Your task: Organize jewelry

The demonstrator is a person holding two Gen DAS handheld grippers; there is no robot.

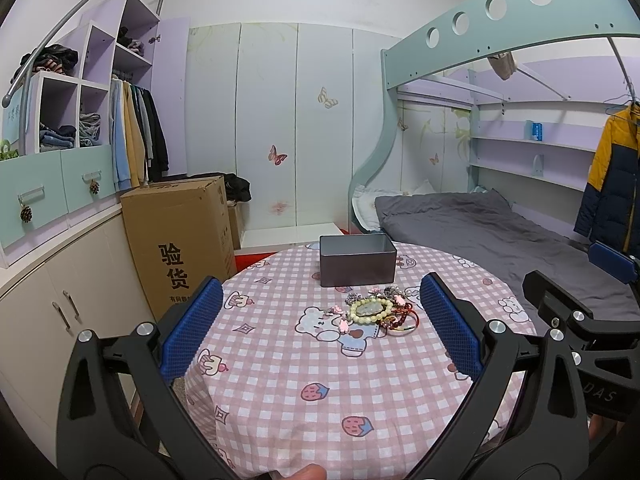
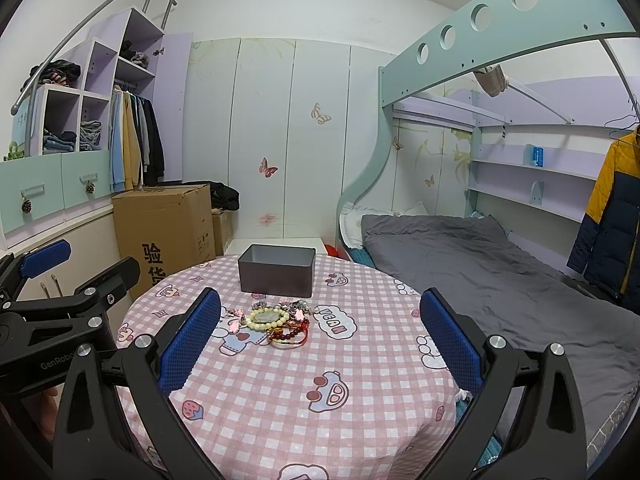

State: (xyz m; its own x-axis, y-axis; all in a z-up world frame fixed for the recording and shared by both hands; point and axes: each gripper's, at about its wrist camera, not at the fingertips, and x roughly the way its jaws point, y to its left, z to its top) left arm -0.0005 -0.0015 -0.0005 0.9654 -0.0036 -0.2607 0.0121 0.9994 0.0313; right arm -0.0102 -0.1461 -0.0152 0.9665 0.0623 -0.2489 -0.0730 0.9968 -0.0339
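A heap of jewelry (image 1: 378, 310) (image 2: 274, 322) lies mid-table on the pink checked cloth (image 1: 304, 364) (image 2: 304, 376): a cream bead bracelet (image 1: 370, 309) (image 2: 267, 318), a dark red bead bracelet (image 1: 402, 319) (image 2: 290, 334), pink charms and silver pieces. Behind it stands an empty grey metal box (image 1: 357, 260) (image 2: 277, 269). My left gripper (image 1: 322, 316) is open, held above the table's near side, short of the heap. My right gripper (image 2: 320, 330) is open too, with the heap just left of its centre. Neither holds anything.
A large cardboard box (image 1: 180, 236) (image 2: 160, 226) stands on the floor left of the table. A bed with a grey cover (image 1: 500, 236) (image 2: 500, 272) runs along the right. White cabinets (image 1: 52, 304) line the left wall. A yellow and navy jacket (image 1: 612, 176) hangs at far right.
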